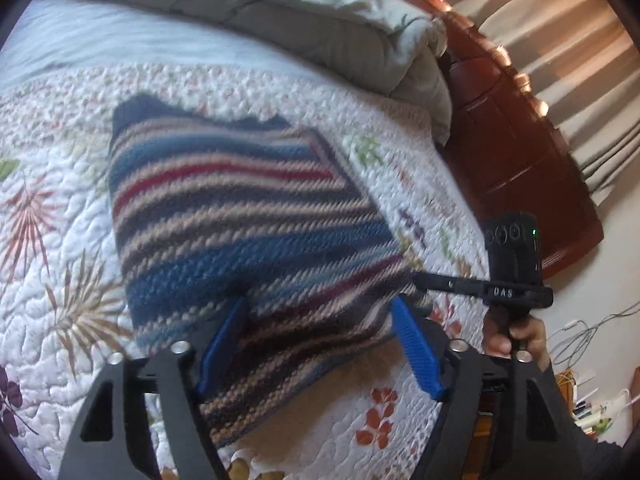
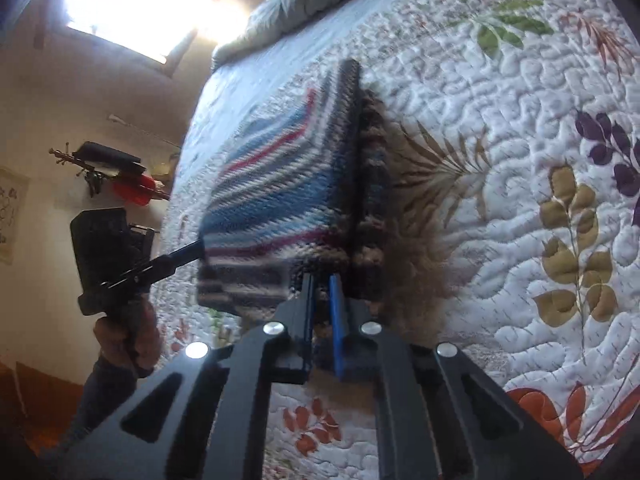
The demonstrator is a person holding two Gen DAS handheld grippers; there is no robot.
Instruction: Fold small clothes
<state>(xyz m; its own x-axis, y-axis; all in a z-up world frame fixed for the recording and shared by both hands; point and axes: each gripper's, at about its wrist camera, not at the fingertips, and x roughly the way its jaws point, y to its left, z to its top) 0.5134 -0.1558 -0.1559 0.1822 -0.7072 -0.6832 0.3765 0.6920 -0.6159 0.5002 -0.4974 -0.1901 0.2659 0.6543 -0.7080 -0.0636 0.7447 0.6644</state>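
Fingers point(image 1: 416, 348) of the left gripper point(image 1: 320, 308) stand apart over the near edge of the striped knit point(image 1: 248, 216), not pressing it. On the right gripper point(image 2: 322, 280) the fingers are closed on the knit's edge. The knit lies folded on the quilt point(image 2: 520, 160), beside a grey duvet point(image 1: 312, 12).

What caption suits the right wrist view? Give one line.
Right gripper shut on the edge of a striped knit garment on a floral quilt.
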